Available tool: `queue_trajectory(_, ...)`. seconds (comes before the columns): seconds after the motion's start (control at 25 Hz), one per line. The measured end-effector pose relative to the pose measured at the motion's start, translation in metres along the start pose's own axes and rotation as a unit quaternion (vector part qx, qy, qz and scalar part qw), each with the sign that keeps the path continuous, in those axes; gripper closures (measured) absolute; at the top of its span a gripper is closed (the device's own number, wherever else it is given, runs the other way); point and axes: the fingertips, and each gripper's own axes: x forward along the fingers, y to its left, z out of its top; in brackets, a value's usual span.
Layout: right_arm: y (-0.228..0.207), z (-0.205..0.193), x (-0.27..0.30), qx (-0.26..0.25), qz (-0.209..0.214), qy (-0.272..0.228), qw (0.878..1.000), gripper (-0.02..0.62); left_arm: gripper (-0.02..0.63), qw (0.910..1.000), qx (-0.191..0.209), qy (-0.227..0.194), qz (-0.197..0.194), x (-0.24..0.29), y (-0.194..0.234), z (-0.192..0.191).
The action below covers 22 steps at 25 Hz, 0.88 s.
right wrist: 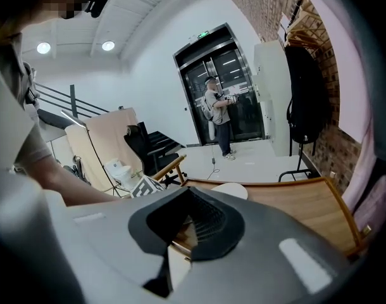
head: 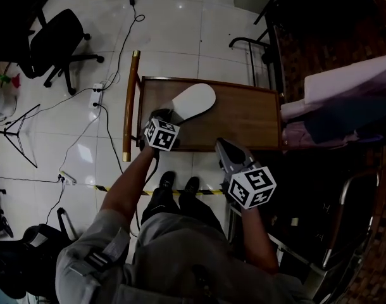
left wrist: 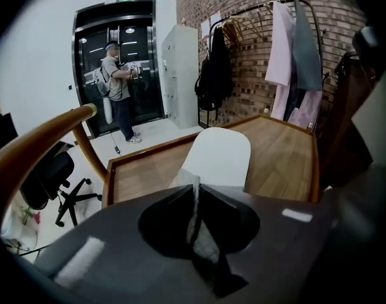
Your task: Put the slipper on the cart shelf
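Setting slipper (head: pixel 194 100) flat on cart shelf (head: pixel 243 116), left claw (left wrist: pixel 194 192) clamped on its rim; best releasing after seating sole fully; holding right claw (head: pixel 223 145) apart, empty.

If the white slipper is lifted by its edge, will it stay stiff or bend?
Probably it bends: the slipper looks thin and flat, and its edge is pinched thin between the jaws of the left gripper. It seems light and, being flat, unlikely to roll on the cart shelf.

left hand-held gripper (left wrist: pixel 194 192) clamped, right (right wrist: pixel 183 230) parted
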Motion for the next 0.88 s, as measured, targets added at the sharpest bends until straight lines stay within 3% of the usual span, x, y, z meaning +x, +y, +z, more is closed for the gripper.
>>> queue_trajectory(0.28, -0.006, 0.009, -0.003, 0.010, 0.005, -0.020, 1.000, 0.597, 0.589, 0.9992, -0.012, -0.038, -0.011, -0.025, -0.016, 0.028)
queue_trajectory(0.6, -0.018, 0.029, -0.029, 0.010, 0.006, -0.066, 0.998, 0.597, 0.589, 0.9947, -0.016, -0.092, -0.043, -0.079, -0.070, 0.087)
queue_trajectory(0.88, -0.040, 0.031, -0.071, 0.018, -0.026, -0.105, 0.994, 0.597, 0.589, 0.9890, 0.004, -0.121, -0.085, -0.128, -0.117, 0.123)
